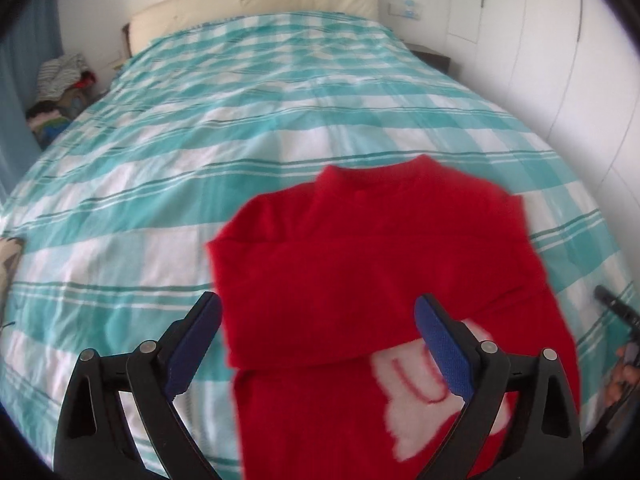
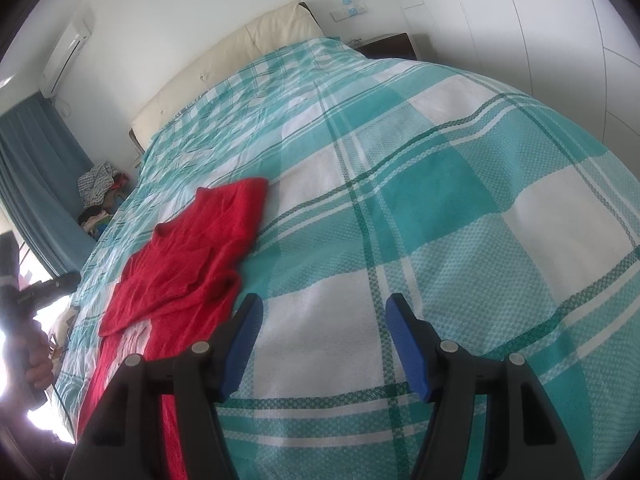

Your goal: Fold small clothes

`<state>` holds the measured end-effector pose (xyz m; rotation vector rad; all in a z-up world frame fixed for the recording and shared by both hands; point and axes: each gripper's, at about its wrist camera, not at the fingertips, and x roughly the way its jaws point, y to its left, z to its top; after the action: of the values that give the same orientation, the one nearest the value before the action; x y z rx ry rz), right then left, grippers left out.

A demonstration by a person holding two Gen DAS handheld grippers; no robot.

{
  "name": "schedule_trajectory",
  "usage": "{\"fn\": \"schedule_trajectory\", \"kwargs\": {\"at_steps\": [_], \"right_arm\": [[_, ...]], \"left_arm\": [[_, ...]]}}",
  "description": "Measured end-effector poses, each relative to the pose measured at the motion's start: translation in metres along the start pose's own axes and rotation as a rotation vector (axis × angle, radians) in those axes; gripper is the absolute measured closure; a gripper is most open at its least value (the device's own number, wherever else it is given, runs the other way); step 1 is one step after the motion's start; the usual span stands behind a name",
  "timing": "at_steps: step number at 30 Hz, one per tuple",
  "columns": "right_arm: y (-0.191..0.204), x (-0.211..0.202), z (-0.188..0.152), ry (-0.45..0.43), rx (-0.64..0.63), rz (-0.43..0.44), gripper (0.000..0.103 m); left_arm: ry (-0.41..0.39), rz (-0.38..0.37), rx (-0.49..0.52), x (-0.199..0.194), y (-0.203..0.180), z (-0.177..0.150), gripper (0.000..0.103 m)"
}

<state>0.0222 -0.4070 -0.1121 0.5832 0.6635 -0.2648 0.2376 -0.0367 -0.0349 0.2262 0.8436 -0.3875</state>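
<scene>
A small red sweater (image 1: pixel 380 264) with a white patch on its front lies on the teal and white checked bedspread (image 1: pixel 200 140), both sleeves folded across its chest. My left gripper (image 1: pixel 320 340) is open just above the sweater's lower part, holding nothing. In the right wrist view the sweater (image 2: pixel 188 264) lies to the left, and my right gripper (image 2: pixel 324 340) is open and empty over bare bedspread (image 2: pixel 440 200) to its right. The left gripper's handle (image 2: pixel 24 280) and the hand holding it show at the far left.
A cream headboard (image 1: pixel 256 4) stands at the far end of the bed. A pile of clothes (image 1: pixel 60 88) sits beside the bed at the left, near blue curtains (image 2: pixel 36 184). White wardrobe doors (image 2: pixel 540 40) run along the right. A dark bedside table (image 2: pixel 388 46) stands by the headboard.
</scene>
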Motion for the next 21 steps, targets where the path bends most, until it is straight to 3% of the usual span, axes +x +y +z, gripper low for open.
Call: {"fn": "schedule_trajectory", "kwargs": {"at_steps": [3,6,13,21], "right_arm": [[0.002,0.001,-0.001,-0.001,-0.015,-0.021,0.039],[0.006,0.002,-0.003,-0.008,-0.047,-0.055,0.039],[0.012,0.005,-0.009,-0.021,-0.109,-0.128,0.039],[0.017,0.008,-0.016,-0.025,-0.173,-0.188,0.039]], "left_arm": [[-0.009,0.165,-0.046,-0.007,0.041,-0.032,0.005],[-0.029,0.261,-0.114,-0.015,0.071,-0.060,0.005],[-0.002,0.260,-0.198,0.008,0.090,-0.107,0.004],[-0.006,0.245,-0.223,0.013,0.089,-0.110,0.004]]}}
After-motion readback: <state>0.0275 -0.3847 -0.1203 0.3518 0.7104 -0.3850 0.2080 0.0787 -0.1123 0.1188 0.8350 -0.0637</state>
